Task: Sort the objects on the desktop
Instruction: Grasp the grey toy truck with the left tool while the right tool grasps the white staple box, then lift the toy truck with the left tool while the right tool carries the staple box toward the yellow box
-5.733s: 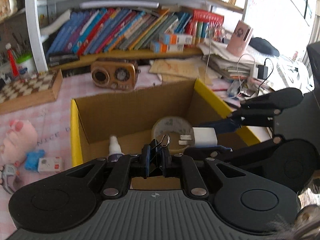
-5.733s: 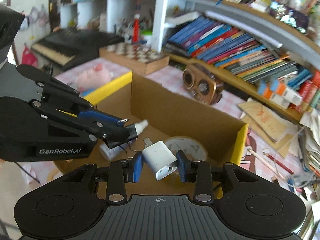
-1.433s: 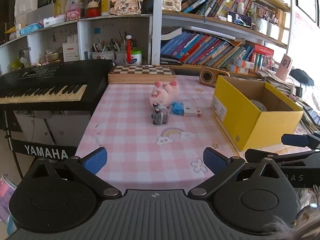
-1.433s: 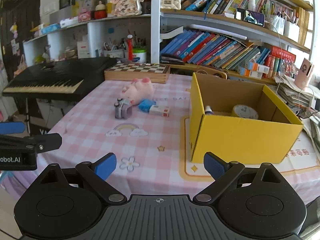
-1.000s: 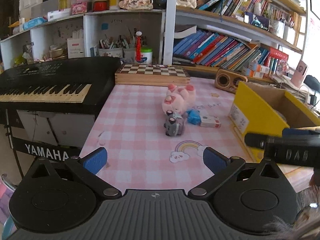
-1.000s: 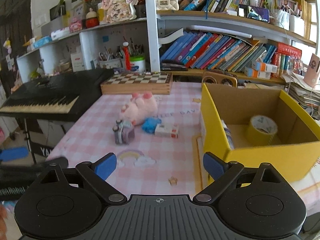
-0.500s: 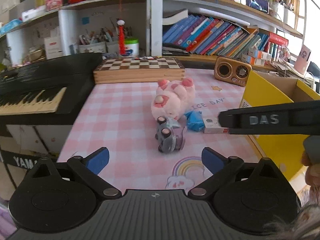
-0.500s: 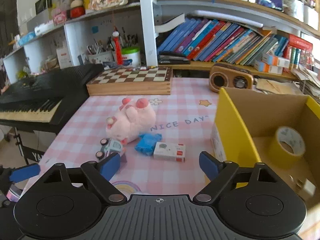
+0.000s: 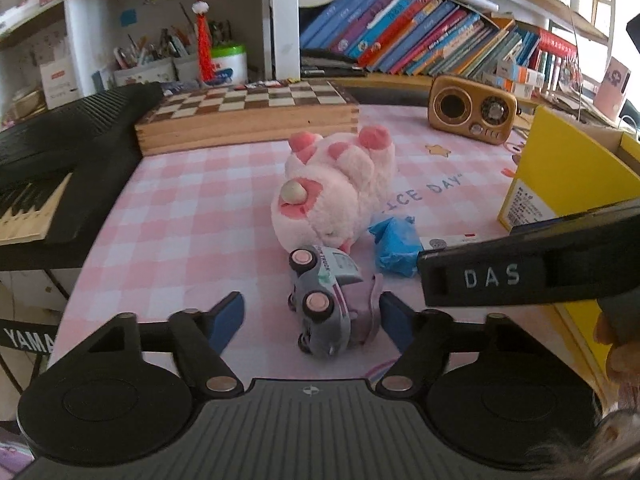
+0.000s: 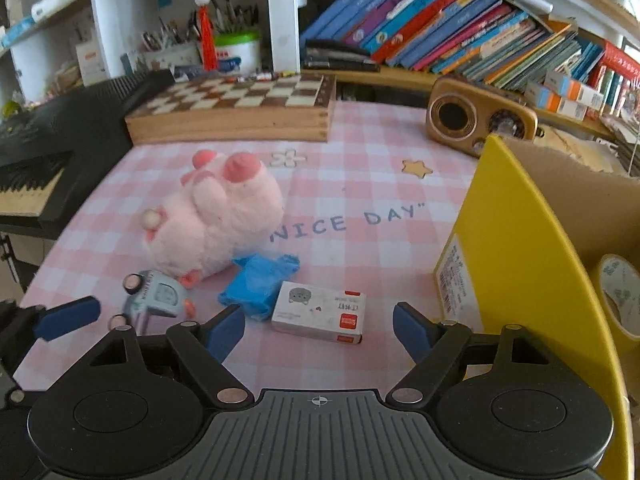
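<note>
A grey toy car [image 9: 325, 300] lies on its side on the pink checked cloth, between the open jaws of my left gripper [image 9: 312, 318]; it also shows in the right wrist view [image 10: 154, 294]. A pink plush pig [image 9: 334, 196] lies just behind it. A blue crumpled wrapper [image 10: 260, 282] and a small white card box [image 10: 320, 312] lie by the pig. My right gripper [image 10: 318, 326] is open with the white box between its jaws. The yellow cardboard box [image 10: 520, 240] stands to the right and holds a tape roll [image 10: 620, 292].
A wooden chessboard box [image 9: 248, 116] and a wooden radio [image 9: 472, 110] stand at the back of the table. A black keyboard [image 9: 52, 160] borders the left side. Bookshelves [image 10: 440, 12] fill the background. The right gripper's body [image 9: 532, 264] crosses the left wrist view.
Both grippers left the yellow box empty, pulled back, then moved in low over the table. The left one now brackets the toy car, the right one the white box.
</note>
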`<state>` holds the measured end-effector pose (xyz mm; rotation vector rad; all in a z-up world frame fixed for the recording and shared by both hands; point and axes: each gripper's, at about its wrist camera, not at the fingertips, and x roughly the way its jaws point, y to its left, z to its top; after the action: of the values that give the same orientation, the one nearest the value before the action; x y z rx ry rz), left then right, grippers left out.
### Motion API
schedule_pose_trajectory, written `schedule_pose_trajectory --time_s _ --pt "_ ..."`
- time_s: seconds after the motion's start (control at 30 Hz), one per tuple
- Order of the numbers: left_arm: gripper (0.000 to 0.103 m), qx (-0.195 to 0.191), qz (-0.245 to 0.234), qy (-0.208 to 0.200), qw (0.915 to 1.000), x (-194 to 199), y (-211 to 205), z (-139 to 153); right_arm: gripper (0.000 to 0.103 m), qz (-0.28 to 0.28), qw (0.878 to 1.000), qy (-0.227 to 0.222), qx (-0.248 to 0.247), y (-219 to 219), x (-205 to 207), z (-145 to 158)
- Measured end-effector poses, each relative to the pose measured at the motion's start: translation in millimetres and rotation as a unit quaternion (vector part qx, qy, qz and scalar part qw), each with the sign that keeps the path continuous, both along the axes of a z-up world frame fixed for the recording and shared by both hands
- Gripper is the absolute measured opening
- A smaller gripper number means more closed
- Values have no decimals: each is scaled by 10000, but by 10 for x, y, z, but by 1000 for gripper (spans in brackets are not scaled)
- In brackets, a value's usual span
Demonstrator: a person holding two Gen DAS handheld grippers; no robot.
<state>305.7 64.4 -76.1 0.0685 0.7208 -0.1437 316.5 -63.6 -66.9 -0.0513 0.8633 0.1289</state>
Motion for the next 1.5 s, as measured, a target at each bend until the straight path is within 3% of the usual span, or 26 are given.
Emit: schedule_pose_trajectory --time_s 0.1,0.13,0.23,0.47,0.6,0.93,1.5 --pt "54 -40 -55 58 10000 62 -4 -55 82 -4 9999 102 -11 8 56 -57" --pt "46 -55 -62 75 9999 77 -6 -68 82 -12 9999 133 0 6 72 -76" --pt "42 -21 -41 64 10000 93 5 -76 81 6 9998 182 6 6 105 -113" --pt "41 -294 290 196 9990 90 210 -53 75 33 9999 161 -10 -8 137 -151" --pt "41 -465 437 214 9977 26 314 -17 58 151 9999 46 -13 12 141 -138" --pt "41 -747 589 29 9955 -212 417 209 57 177 9997 -96 148 -67 -30 -19" --pt "41 -906 385 -374 9944 -947 451 695 57 599 9941 -664 620 -195 -798 605"
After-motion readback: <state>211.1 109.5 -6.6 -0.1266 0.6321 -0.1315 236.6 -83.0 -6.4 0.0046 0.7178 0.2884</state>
